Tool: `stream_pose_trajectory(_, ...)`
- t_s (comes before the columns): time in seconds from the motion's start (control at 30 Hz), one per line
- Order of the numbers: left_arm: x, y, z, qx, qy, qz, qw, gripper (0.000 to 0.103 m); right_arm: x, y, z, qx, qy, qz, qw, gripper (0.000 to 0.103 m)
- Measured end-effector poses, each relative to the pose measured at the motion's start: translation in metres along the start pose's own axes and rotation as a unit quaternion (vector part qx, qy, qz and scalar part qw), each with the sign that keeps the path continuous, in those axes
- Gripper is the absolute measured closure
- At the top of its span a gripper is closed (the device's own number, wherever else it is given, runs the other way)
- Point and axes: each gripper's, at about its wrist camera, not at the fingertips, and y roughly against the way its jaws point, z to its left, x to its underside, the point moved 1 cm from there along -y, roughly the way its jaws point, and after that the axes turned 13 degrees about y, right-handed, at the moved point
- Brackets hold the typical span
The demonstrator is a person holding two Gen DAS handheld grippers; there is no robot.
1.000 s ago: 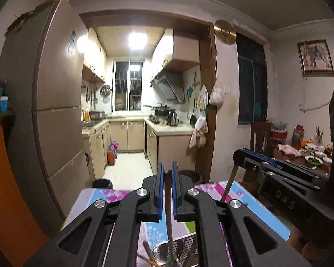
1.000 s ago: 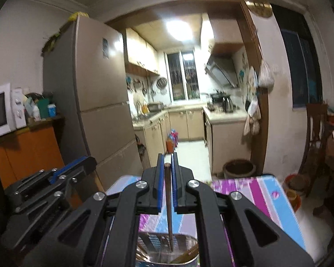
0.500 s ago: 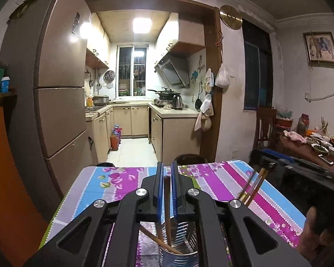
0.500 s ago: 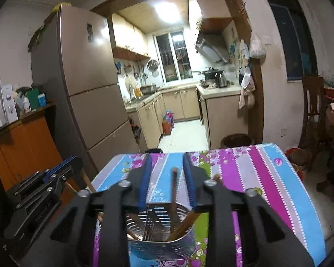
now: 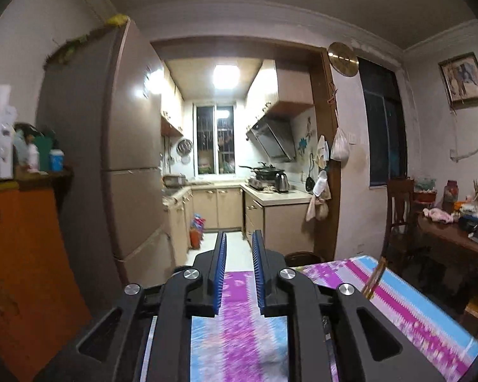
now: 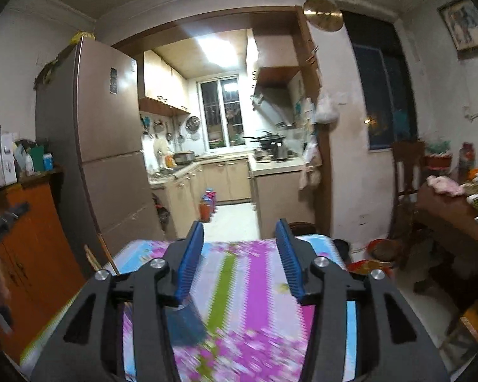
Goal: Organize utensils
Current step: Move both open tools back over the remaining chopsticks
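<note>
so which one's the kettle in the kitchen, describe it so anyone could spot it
Look through the doorway into the kitchen, to the counter on the right under the slanted range hood. The kettle stands there beside the black pan; it is the only shiny, silvery, upright pot on that counter.

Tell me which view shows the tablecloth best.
The right wrist view. The tablecloth fills the lower middle there, with its far edge and both far corners visible beyond the open right gripper. The left wrist view shows only blurred strips between and right of the left gripper.
</note>
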Motion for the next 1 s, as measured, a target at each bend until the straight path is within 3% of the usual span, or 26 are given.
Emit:
stream_pose_trajectory(0.1,0.015,0.04,0.01,-0.003,-0.035,0.012,0.9993,0.08,0.026,0.039,-0.013,0.019,0.023,0.022,0.999,0.054)
stream_pose_trajectory(0.23,0.067,0.104,0.016,-0.002,-0.106,0.056,0.9927,0.079,0.076,0.088,-0.01,0.035,0.057,0.077,0.995,0.053)
stream_pose_trajectory(0.43,0.171,0.171,0.015,0.036,-0.097,0.165,0.9807,0.079,0.156,0.134,0.043,0.004,0.08,0.139,0.987,0.053)
stream_pose_trajectory(0.5,0.208,0.19,0.01,0.044,-0.084,0.193,0.9766,0.08,0.184,0.146,0.075,-0.021,0.088,0.15,0.985,0.062)
stream_pose_trajectory(0.53,0.219,0.195,0.008,0.046,-0.078,0.199,0.9759,0.081,0.195,0.15,0.089,-0.034,0.092,0.156,0.983,0.07)
stream_pose_trajectory(0.67,0.262,0.209,-0.001,0.071,-0.039,0.234,0.9688,0.085,0.231,0.156,0.14,-0.073,0.095,0.166,0.979,0.081)
stream_pose_trajectory(0.8,0.291,0.204,-0.015,0.064,-0.059,0.253,0.9636,0.085,0.25,0.155,0.176,-0.095,0.118,0.172,0.973,0.081)
stream_pose_trajectory(0.9,0.303,0.198,-0.018,0.037,-0.073,0.245,0.966,0.085,0.259,0.16,0.187,-0.107,0.122,0.175,0.971,0.082)
stream_pose_trajectory(1.0,0.305,0.195,-0.018,0.037,-0.052,0.238,0.969,0.085,0.261,0.161,0.187,-0.109,0.118,0.176,0.971,0.082)
